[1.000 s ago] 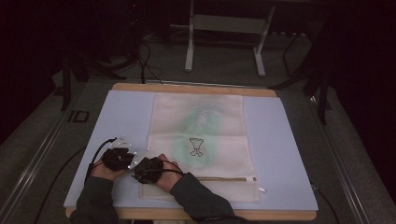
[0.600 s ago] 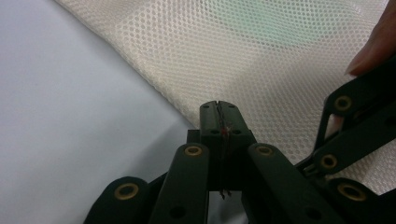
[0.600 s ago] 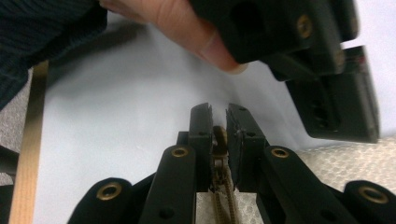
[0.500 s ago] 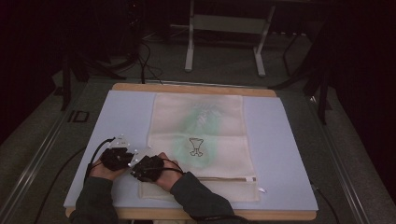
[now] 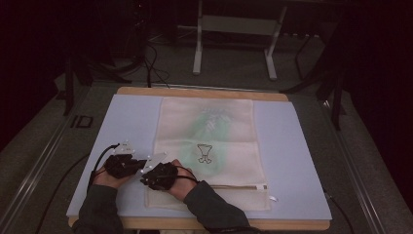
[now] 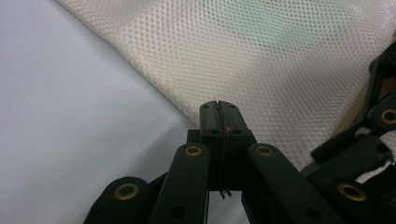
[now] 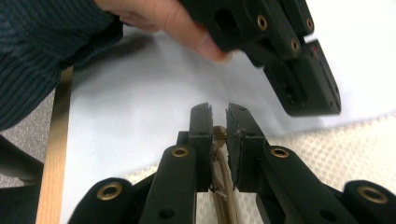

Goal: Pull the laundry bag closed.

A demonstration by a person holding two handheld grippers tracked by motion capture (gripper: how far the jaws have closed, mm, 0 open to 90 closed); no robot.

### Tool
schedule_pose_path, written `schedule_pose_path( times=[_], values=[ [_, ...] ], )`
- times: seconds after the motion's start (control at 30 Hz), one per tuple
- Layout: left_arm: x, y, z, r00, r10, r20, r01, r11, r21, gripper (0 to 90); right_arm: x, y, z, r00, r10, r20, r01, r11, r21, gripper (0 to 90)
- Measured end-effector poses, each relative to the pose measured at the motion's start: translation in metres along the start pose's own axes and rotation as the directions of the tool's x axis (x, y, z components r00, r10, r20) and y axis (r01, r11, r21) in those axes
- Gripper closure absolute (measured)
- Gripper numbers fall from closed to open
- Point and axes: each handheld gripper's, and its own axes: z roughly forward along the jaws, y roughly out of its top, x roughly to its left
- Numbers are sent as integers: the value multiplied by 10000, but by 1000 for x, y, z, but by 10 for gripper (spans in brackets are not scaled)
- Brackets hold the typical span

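At mesh bag's (image 5: pixel 209 146) corner, both hands (image 5: pixel 146 171) side by side

Cream mesh-cloth bag (image 6: pixel 261 60), matt lilac mat (image 5: pixel 126 122)

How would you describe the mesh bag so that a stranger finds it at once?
On the pale blue mat covering the table lies one flat cream mesh bag, stretching from the far edge to the near one. It has a green blur inside, a small black drawing mid-way, and a zipper near the near end.
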Motion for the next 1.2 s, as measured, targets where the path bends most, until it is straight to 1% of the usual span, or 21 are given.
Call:
schedule_pose_path(
  times=[0.1,0.3,0.43,0.63,0.73,0.83,0.97,1.07,1.1,1.2],
  values=[
    [0,0,2,10000,35,53,-35,9999,104,895,-1,-6,-3,9999,104,-65,-104,9999,-37,812],
    [0,0,2,9999,73,85,-74,9999,143,895,-3,-15,-5,9996,192,-202,-189,9997,174,811],
    [-1,0,3,9999,67,129,-69,9999,157,895,-5,-17,-3,9993,214,-306,-205,9994,276,808],
    [-1,0,3,9997,82,222,-86,9998,184,895,-6,-16,2,9990,261,-360,-241,9981,563,807],
    [-2,0,4,9995,114,306,-121,9997,221,895,-7,-19,4,9985,381,-392,-353,9970,686,811],
    [-3,0,5,9989,201,428,-215,9992,332,895,-6,-20,4,9991,213,-354,-188,9974,694,815],
    [-5,1,7,9976,310,620,-338,9984,456,896,-4,-20,5,9996,120,-240,-102,9973,728,816],
    [-6,0,8,9974,363,628,-400,9974,592,896,-4,-21,5,9997,109,-220,-94,9977,669,816],
    [-7,0,9,9969,434,654,-476,9967,650,895,-4,-21,5,9997,120,-230,-105,9979,637,816],
    [-9,0,10,9961,476,746,-534,9955,780,895,-5,-22,4,9994,208,-272,-191,9981,588,816]
  ],
)
